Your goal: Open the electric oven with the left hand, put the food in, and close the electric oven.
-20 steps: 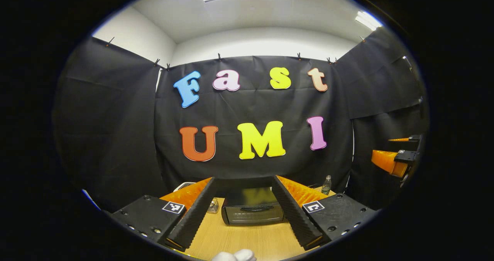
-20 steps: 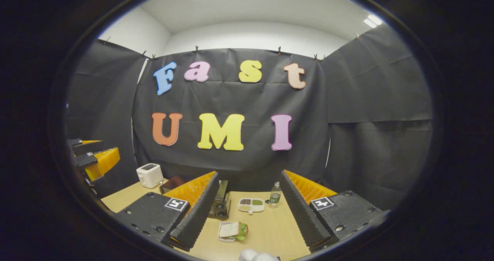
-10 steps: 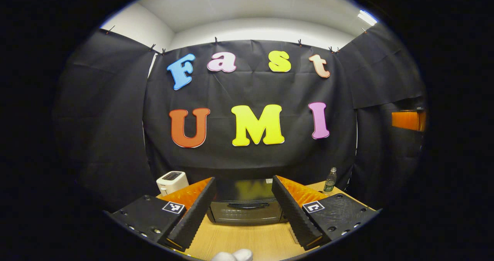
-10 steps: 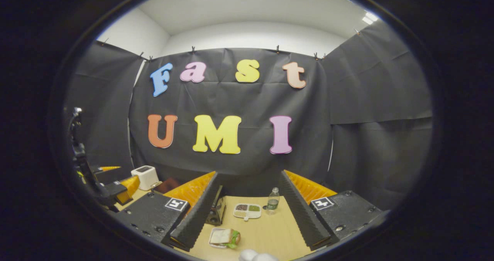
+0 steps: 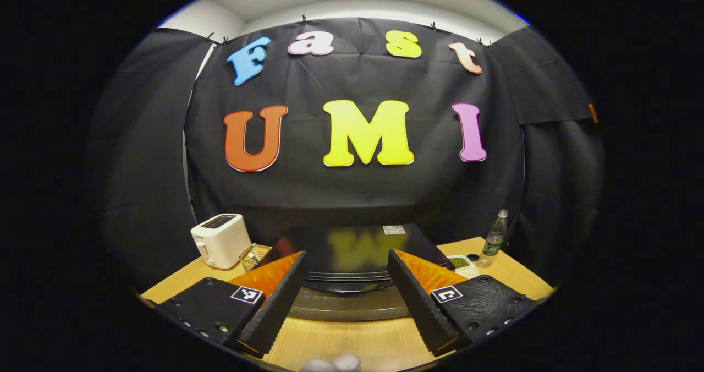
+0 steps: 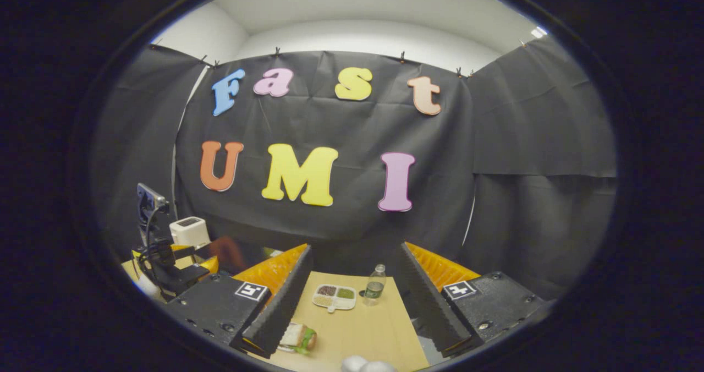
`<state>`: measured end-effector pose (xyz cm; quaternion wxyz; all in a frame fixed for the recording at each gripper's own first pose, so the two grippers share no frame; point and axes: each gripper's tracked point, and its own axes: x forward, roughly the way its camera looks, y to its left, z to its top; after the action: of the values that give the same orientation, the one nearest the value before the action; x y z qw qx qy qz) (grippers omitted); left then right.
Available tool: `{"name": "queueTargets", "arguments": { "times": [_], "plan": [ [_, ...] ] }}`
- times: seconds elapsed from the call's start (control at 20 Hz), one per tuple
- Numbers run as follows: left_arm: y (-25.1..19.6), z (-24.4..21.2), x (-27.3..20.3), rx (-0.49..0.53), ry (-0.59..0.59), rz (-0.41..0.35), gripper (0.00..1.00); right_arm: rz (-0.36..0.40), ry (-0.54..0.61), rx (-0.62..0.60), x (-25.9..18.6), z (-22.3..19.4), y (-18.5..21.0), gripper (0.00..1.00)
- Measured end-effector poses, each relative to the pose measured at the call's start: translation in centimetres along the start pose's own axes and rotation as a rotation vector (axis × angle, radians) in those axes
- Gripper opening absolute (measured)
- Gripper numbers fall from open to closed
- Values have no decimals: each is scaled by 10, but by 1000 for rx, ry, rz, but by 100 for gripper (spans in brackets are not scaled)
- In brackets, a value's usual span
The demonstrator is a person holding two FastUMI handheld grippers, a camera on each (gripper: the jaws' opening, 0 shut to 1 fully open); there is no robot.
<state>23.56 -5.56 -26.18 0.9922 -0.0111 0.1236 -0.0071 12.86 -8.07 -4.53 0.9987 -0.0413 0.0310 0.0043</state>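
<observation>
Step in hand: reaching for the oven (image 5: pixel 352 262) door with the left gripper (image 5: pixel 346 306); judging by how things lie, the door is not yet opened.

Key relation: the oven lies dead ahead of the left gripper, framed between its two fingers. A dark bar that looks like the door handle (image 5: pixel 347 287) runs crosswise just under the oven's top front edge, at right angles to the line the jaws point along. The jaws seem near it, not touching.

Left jaws: spread wide, holding nothing.

Right jaws: the right gripper (image 6: pixel 352 306) is also spread wide and empty, held above the desk (image 6: pixel 363 328).

Food: a sandwich (image 6: pixel 298 337) lies on the desk, low between the right fingers, close by the left finger and partly hidden by it. Nothing grips it.

Which hand is nearer: the left gripper (image 6: pixel 165 262) is the nearer to the oven and faces it; the right is the nearer to the sandwich. That fits the task's split of work.

Next move calls for: my judgement is that the left jaws must come on a little and line up with the crosswise handle, then close and pull the door down and outward.

Risk: the glossy oven top mirrors the wall, so the handle's edge is hard to make out.

Bystanders: toaster (image 5: pixel 220 240) left of the oven, bottle (image 5: pixel 493 244) and divided tray (image 6: pixel 334 296) to its right.
</observation>
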Motion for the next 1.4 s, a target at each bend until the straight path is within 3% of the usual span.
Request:
{"name": "queueTargets", "arguments": {
  "times": [0.2, 0.6, 1.0, 1.4],
  "plan": [
    [-1, -43, 38, 5, 86, 4, 96, -9, 43, -5, 15, -15, -8, 97],
    [3, -61, 56, 20, 145, -2, 99, 10, 81, 24, 34, -28, -2, 97],
    [3, -66, 39, 26, 169, -6, 99, 23, 88, 29, 34, -28, 8, 97],
    [2, -89, -8, 27, 191, -23, 98, 31, 98, 28, 15, -39, 20, 97]
  ]
}}
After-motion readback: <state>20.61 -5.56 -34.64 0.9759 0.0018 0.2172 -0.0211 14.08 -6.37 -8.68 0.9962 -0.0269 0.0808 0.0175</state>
